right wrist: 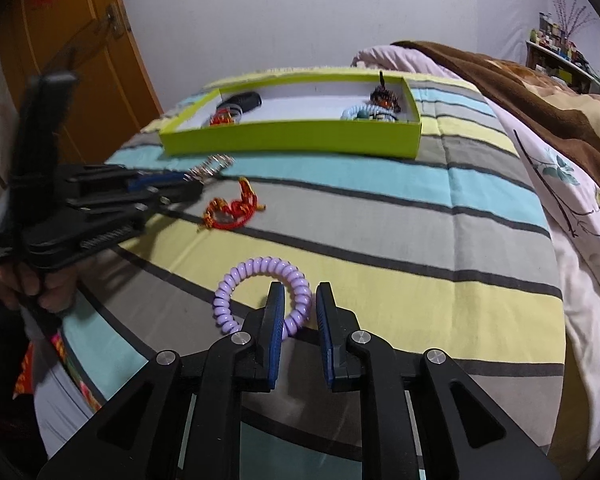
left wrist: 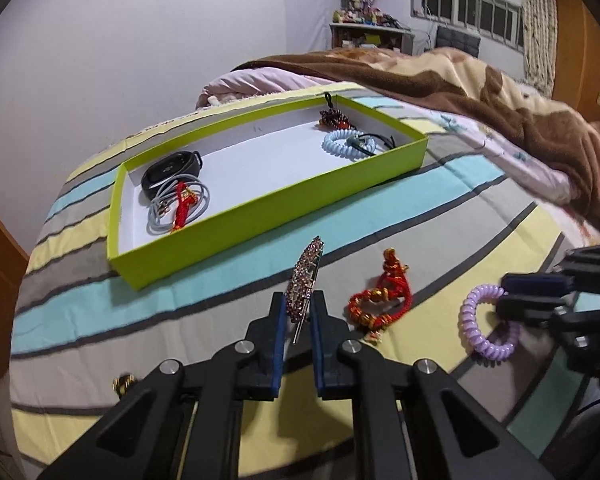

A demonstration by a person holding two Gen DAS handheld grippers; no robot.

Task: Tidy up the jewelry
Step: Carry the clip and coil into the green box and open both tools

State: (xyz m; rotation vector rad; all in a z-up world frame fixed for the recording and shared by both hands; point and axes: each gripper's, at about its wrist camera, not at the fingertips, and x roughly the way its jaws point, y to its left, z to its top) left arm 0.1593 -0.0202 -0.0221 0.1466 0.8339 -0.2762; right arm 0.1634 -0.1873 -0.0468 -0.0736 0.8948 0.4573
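Left wrist view: no legible writing. Left gripper jaws clamped on rhinestone hair clip; right gripper jaws apart, straddling purple coil bracelet; green box mid-bed, striped bedspread open around.

A glossy plastic sheen is being shown by the purple coil bracelet. Matt woven cloth is being presented by the striped bedsheet, and smooth matt cardboard by the green box.

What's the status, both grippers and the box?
Left gripper shut on rhinestone hair clip. Right gripper open, straddling purple coil hair tie. Green box ahead, path open; red bracelet loose on bedspread.
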